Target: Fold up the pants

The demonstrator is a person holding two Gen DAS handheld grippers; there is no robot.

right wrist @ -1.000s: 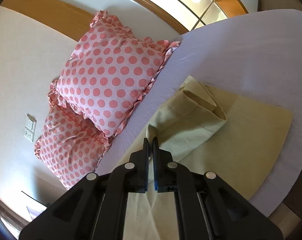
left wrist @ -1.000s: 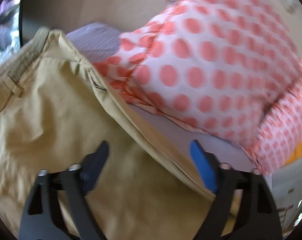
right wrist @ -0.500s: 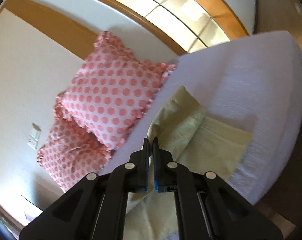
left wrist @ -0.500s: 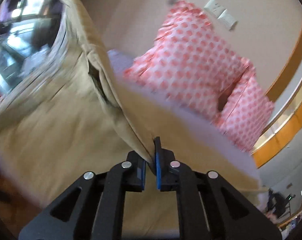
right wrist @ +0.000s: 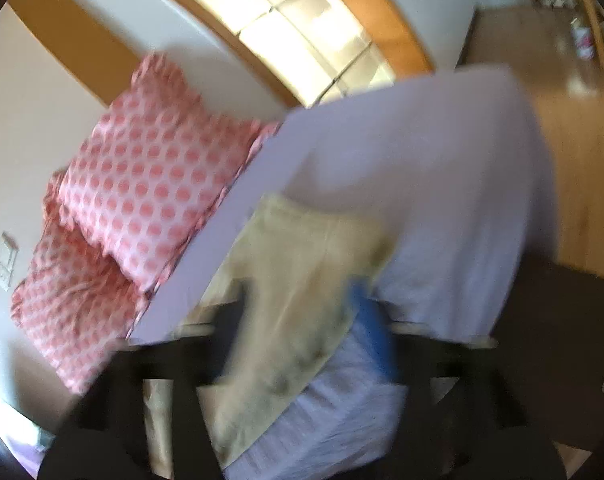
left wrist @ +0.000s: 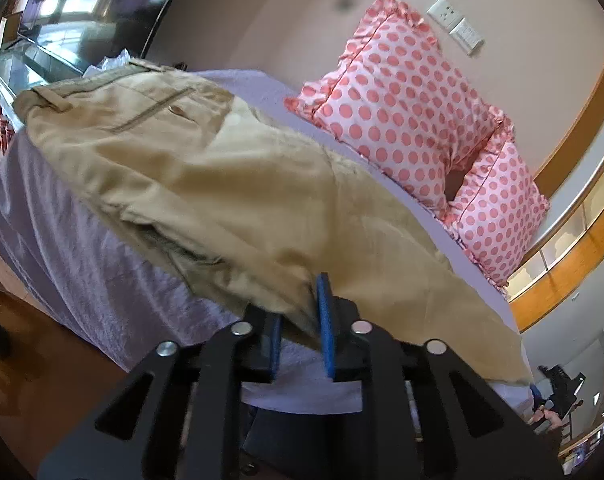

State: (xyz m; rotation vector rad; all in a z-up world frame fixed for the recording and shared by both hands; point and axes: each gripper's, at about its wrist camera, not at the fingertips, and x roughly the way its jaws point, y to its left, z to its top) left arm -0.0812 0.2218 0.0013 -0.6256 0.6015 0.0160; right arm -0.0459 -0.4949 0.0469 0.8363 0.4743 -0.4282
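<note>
The khaki cotton pants (left wrist: pixel 230 184) lie spread across the near part of a bed covered in a pale lilac sheet (left wrist: pixel 82 264), their waistband, belt loop and a buttoned back pocket toward the far left corner of the mattress, the legs running right along the bed's edge; the cloth is rumpled, with a loose fold gaping open along the near side. The left gripper (left wrist: pixel 298 320), black with blue pads, has its jaws a little apart with a bunch of the pants' near edge lying between them; the fabric touches the right-hand blue pad (left wrist: pixel 325 320), yet the gap is too wide to call a firm pinch, so the jaws read as partly open around the cloth. Behind the pants, two pink polka-dot pillows with ruffled edges (left wrist: pixel 402 108) lean against a beige wall, one just beside the other; a white wall socket and switch (left wrist: pixel 456 26) sit above them.

The right wrist view is heavily blurred; the right gripper (right wrist: pixel 298 320) shows its jaws spread wide, one blue pad (right wrist: pixel 372 328) at the right and a dark finger at the left, with a hem end of the khaki pants (right wrist: pixel 298 292) lying on the lilac sheet (right wrist: pixel 442 208) between them; whether either pad touches the fabric I cannot tell. The polka-dot pillows (right wrist: pixel 150 196) stand at the left, a wooden floor (right wrist: pixel 574 168) at the far right.
</note>
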